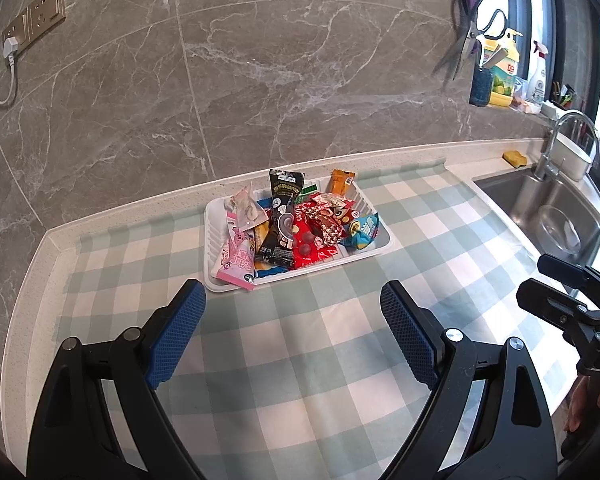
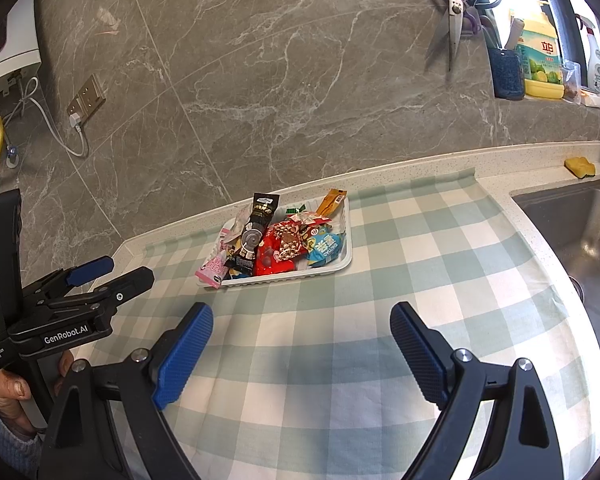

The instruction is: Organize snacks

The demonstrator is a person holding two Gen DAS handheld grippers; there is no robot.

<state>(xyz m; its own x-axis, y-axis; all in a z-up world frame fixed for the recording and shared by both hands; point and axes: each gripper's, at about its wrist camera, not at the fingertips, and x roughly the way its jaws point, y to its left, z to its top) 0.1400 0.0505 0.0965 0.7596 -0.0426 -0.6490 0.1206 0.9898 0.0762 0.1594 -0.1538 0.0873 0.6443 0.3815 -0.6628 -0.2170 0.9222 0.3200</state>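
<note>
A white tray point(image 1: 384, 249) full of snack packets stands on the green checked cloth near the wall; it also shows in the right wrist view point(image 2: 342, 266). In it lie a black packet point(image 1: 280, 224), a pink packet point(image 1: 235, 266), a red packet point(image 1: 314, 248), a blue packet point(image 1: 364, 232) and an orange packet point(image 1: 342, 181). My left gripper point(image 1: 293, 300) is open and empty, just short of the tray's front edge. My right gripper point(image 2: 302, 320) is open and empty, a little in front of the tray. Each gripper shows at the edge of the other's view.
A steel sink point(image 1: 556, 216) with a tap point(image 1: 572, 136) lies to the right, a yellow sponge point(image 1: 515, 158) behind it. Scissors point(image 2: 454, 20) hang on the marble wall. Bottles point(image 2: 540, 64) stand on the sill. A wall socket point(image 1: 35, 20) with a plug is at the left.
</note>
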